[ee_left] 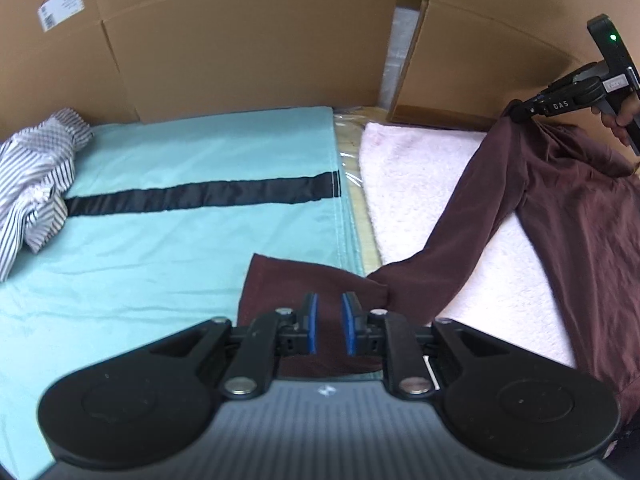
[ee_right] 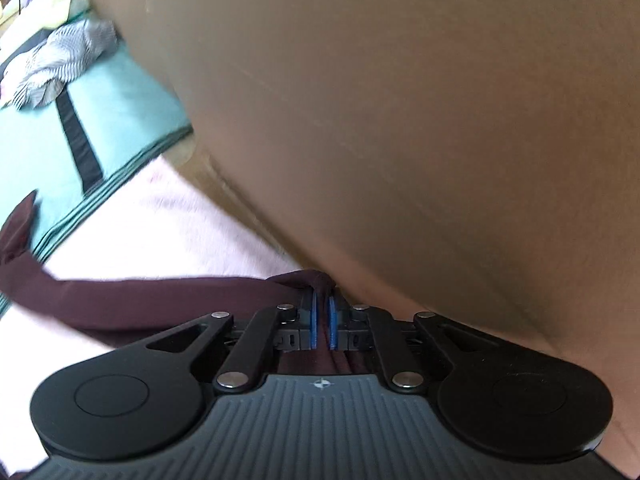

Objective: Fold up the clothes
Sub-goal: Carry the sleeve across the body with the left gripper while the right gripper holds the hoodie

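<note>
The shirt lies on the towel, one sleeve trailing left onto the sheet. A striped garment sits at the sheet's far left. Boxes stand behind both.

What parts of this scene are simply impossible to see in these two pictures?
- Maroon shirt: left wrist view, its right side cut off by the picture edge; its lower part hidden by the left gripper.
- Sleeve cuff: same view, partly behind the fingers.
- Box label: too small to read.
- Striped shirt: right wrist view, blurred.
- Right gripper: how much cloth it pinches is hidden by its fingers.
</note>
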The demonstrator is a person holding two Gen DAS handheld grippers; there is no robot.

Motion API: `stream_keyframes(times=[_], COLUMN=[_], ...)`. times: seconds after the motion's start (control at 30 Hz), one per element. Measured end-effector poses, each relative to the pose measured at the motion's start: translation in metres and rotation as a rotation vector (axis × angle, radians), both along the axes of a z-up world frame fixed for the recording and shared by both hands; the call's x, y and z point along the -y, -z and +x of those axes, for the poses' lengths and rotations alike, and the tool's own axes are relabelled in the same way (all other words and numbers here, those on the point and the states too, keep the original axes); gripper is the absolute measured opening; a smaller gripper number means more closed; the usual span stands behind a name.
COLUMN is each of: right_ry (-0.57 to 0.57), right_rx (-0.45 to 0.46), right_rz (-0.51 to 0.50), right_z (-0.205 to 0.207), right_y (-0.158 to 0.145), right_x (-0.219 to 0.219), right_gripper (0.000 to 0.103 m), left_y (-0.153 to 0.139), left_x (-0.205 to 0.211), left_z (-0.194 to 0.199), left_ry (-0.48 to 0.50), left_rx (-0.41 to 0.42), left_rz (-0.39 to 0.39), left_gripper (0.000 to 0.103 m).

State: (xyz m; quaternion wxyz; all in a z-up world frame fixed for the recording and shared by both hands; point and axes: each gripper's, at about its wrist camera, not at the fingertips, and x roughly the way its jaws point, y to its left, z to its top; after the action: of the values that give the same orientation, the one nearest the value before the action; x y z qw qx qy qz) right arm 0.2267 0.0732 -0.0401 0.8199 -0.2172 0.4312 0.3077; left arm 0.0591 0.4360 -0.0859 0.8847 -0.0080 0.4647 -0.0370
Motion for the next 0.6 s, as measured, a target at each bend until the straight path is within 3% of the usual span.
stream_keyframes(times=[0.03,0.1,0.3,0.43,0.53,0.57,0.6], right_ry=[0.014,0.036,0.041,0.041,0.041,0.041,0.041], right_rx=[0.001,-0.004,-0.026,-0.030,-0.034,-0.035,-0.035], right_rz=[-0.006,-0.018,-0.012,-0.018,-0.022,-0.023,-0.024], right_z=[-0.001,-0.001,-0.001,0.000,0.007,0.008,0.008], right_y=[0.004,0.011,0.006,0.007,0.017,0.017,0.017], right_x=[-0.001,-0.003,0.001,0.002,0.006,0.005,0.005], right_gripper=[0.005,0.005,0.005,0.005,0.006,0.006,0.006], left_y=[-0.001,-0.002,-0.015,-0.001,0.019,0.026,0.031], left_x=[0.001,0.003,0.020,0.046,0.062,0.065,0.065], left_z=[0.000,0.000,-0.001,0.009,0.017,0.020,0.024], left_ry=[0.016,0.049,0.196,0.326,0.398,0.407,0.401], left_rx=[0.004,0.012,0.068,0.027,-0.016,-0.028,-0.052], left_rz=[0.008,0.024,-0.006,0.082,0.147,0.165,0.162], left_gripper=[0.025,0.061,0.093,0.092,0.085,0.079,0.060])
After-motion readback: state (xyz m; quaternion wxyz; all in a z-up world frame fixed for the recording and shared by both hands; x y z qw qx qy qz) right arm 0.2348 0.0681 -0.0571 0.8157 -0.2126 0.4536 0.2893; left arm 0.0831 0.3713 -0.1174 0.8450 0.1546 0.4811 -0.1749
